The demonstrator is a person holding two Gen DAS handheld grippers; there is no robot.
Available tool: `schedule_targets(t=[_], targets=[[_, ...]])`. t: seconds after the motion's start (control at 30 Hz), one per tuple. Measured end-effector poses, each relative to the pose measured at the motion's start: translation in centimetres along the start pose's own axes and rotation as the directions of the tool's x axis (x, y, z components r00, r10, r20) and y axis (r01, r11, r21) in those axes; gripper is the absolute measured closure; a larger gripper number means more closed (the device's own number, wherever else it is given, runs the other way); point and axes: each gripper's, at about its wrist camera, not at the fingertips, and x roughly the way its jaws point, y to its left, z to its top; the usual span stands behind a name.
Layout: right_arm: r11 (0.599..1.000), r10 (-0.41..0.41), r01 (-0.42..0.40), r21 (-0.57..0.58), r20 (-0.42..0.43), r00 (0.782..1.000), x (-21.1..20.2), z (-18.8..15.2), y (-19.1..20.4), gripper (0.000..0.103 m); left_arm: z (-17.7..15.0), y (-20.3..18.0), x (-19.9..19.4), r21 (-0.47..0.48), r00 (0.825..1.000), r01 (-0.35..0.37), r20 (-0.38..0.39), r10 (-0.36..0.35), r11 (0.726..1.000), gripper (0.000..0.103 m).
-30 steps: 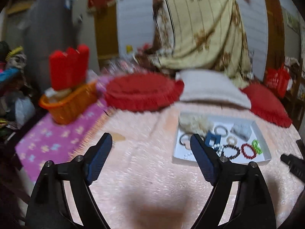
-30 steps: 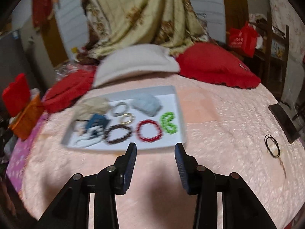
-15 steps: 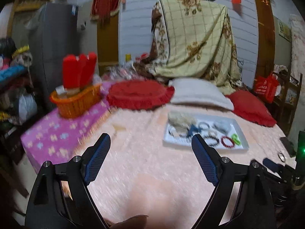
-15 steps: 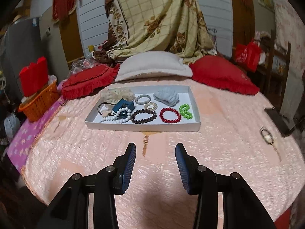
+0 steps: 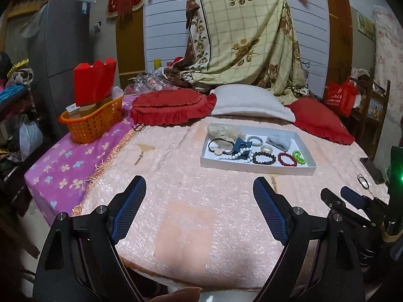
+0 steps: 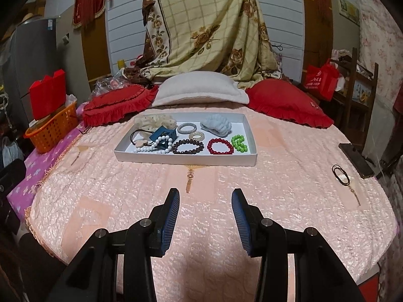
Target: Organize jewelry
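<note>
Hovering over the bedspread [image 6: 201, 201] short of the tray [image 6: 186, 158], both grippers are empty: the left gripper [image 5: 199, 201] gapes wide, the right gripper [image 6: 205, 202] is half-spread. The bracelets [image 6: 220, 146] lie sorted inside; one hair tie [image 6: 340, 171] lies outside, likely next.

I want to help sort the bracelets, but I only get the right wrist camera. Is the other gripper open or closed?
Observer: Open. The left gripper has its jaws wide apart above the pink bedspread, with nothing between them.
Operator: Can you see my gripper from there?
Observer: Yes. The right gripper shows at the left camera's right edge, nearer than the white tray.
Operator: Is anything glowing?
Observer: A small green light, just right of your gripper.
</note>
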Motion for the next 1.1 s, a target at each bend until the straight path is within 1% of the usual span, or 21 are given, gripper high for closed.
schedule_targets(t=[0.27, 0.43, 0.53, 0.8, 1.1], targets=[[0.998, -0.020, 0.020, 0.052, -0.003, 1.000, -0.7, -0.5, -1.1, 0.062, -0.7, -0.6, -0.1, 0.001, 0.999, -0.018, -0.049, 0.018, 1.000, 0.016], [0.998, -0.020, 0.022, 0.058, -0.021, 1.000, -0.5, -0.9, -1.3, 0.061, -1.3, -1.1, 0.4, 0.024, 0.995, -0.039, -0.089, 0.041, 0.999, 0.016], [0.998, -0.019, 0.020, 0.055, -0.030, 0.999, -0.3, -1.1, -1.1, 0.061, -1.6, -1.2, 0.7, 0.027, 0.994, -0.040, -0.105, 0.042, 0.999, 0.016], [0.999, -0.020, 0.022, 0.030, -0.058, 0.998, 0.4, -1.6, -0.5, 0.061, -2.1, -1.3, 1.7, 0.030, 0.988, -0.017, -0.151, 0.021, 0.999, 0.016], [0.999, -0.033, 0.034, 0.015, -0.066, 0.997, 0.6, -2.0, -0.2, 0.061, -2.4, -0.9, 2.5, 0.012, 0.982, 0.011, -0.189, -0.008, 1.000, 0.016]])
